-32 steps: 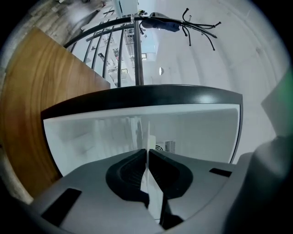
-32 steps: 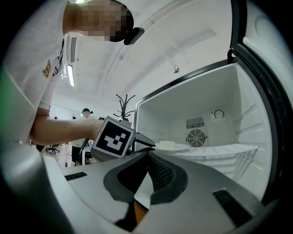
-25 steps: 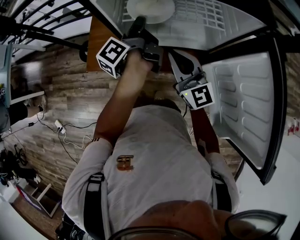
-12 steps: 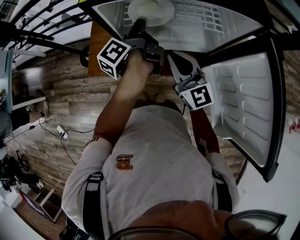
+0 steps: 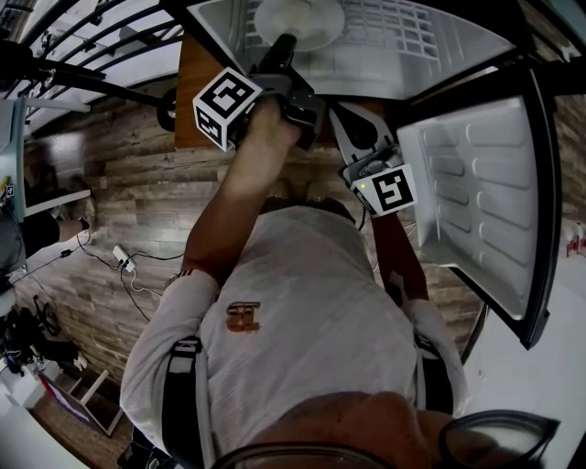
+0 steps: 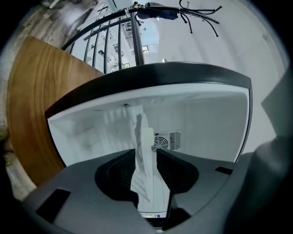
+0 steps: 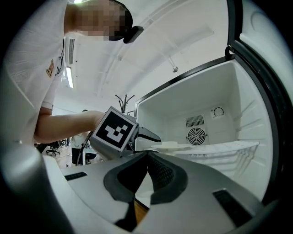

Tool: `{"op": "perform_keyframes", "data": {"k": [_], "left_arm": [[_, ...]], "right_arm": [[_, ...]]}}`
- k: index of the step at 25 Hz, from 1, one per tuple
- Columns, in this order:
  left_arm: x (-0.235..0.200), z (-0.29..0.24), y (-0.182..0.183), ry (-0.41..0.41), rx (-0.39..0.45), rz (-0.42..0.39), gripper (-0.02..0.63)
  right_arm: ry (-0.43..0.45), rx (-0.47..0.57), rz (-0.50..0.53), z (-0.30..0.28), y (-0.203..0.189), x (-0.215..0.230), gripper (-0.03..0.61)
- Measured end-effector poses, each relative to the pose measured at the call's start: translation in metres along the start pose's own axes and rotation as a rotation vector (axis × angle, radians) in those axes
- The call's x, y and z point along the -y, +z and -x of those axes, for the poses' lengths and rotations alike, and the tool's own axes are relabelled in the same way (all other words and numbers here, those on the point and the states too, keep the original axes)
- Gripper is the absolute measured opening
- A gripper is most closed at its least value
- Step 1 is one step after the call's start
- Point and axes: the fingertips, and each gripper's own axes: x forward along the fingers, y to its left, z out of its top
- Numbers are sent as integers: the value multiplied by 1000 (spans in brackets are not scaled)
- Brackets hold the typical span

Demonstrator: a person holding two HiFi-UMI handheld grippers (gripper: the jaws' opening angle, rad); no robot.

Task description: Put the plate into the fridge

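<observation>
Reaching into fridge [image 5: 412,37], left gripper [image 5: 282,48] jaws just opened (plate [image 5: 311,16] between).

No text, label or number is legible.

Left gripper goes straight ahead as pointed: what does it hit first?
The plate: it's between the left gripper's jaws, which have just been opening. Behind it, likely the fridge's back wall.

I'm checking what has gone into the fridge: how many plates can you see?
1. The plate lies on the wire shelf inside the fridge, its rim between the left gripper's jaws, which have just been opening. More may be hidden out of view.
</observation>
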Motion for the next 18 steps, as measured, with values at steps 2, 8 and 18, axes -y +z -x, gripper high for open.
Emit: {"op": "perform_keyframes", "data": {"k": [2,8,18], "left_arm": [[-3,2,-3,-1,-10,-11,144],[-3,13,-3,-47,-12,-182,153],[-11,34,-13,-141,-70,-349,105]], "right_arm": [[-7,15,-5,-1,2,0,32],[-22,-11,-7,0,-4,6,32],[-40,-21,-3,1,-7,7,32]]}}
